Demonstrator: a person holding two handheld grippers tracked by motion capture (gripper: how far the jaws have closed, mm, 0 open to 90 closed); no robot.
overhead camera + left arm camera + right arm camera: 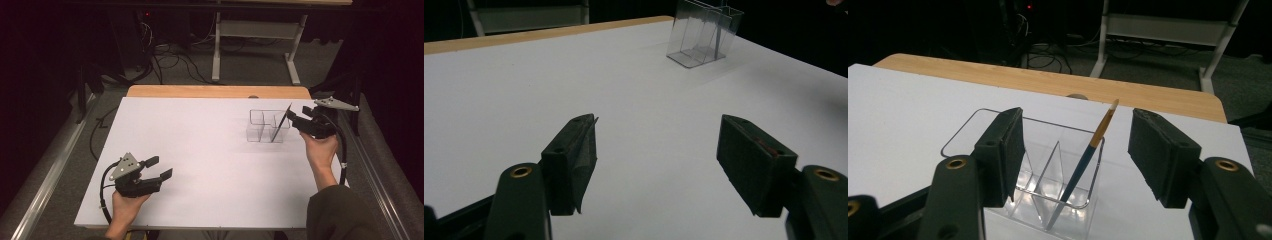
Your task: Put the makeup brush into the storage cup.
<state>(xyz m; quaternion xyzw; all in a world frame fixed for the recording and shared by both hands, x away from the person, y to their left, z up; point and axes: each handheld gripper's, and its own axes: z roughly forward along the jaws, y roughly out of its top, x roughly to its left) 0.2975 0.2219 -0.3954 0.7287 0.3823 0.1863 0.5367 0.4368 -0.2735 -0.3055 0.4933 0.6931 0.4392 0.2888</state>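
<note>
Right claw (1075,150) spread | paintbrush (1088,155) between jaws, untouched, leaning in clear organizer (1048,185)

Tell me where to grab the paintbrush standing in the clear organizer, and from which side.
Grip the paintbrush on its upper handle, just above the clear organizer rim, coming from above on the right tongs side. It leans tip-up against the rim, its lower end walled in, so only the upper part is free to pinch.
</note>
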